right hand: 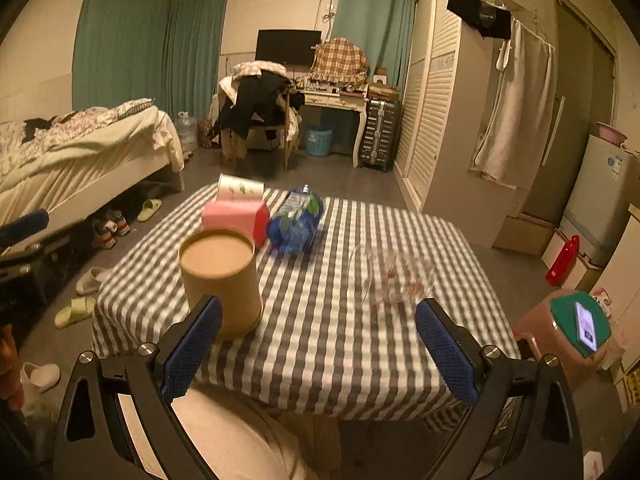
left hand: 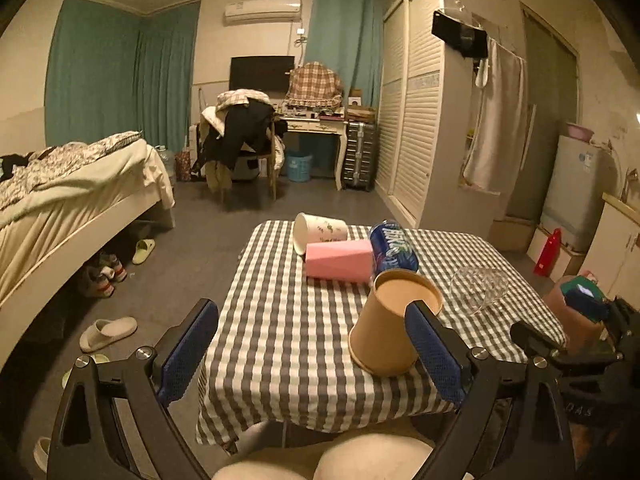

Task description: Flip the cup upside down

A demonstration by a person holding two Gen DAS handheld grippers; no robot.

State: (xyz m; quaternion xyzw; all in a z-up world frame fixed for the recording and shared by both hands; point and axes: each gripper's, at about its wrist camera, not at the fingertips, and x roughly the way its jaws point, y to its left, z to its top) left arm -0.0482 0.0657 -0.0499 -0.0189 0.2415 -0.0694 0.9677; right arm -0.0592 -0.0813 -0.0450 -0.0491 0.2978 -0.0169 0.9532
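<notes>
A brown paper cup (left hand: pixel 394 320) stands upside down, wide rim down, on the checked tablecloth (left hand: pixel 288 320), near the table's front. It also shows in the right wrist view (right hand: pixel 222 280). My left gripper (left hand: pixel 316 344) is open and empty, its right finger (left hand: pixel 434 348) in front of the cup. My right gripper (right hand: pixel 320 344) is open and empty at the table's near edge, the cup just beyond its left finger (right hand: pixel 192 352).
Further back lie a pink cup (left hand: pixel 340 260), a white printed cup (left hand: pixel 318 232) and a blue bottle (left hand: pixel 394 246), all on their sides. A clear glass (left hand: pixel 478 286) lies to the right. A stool with a phone (right hand: pixel 580 328) stands right of the table.
</notes>
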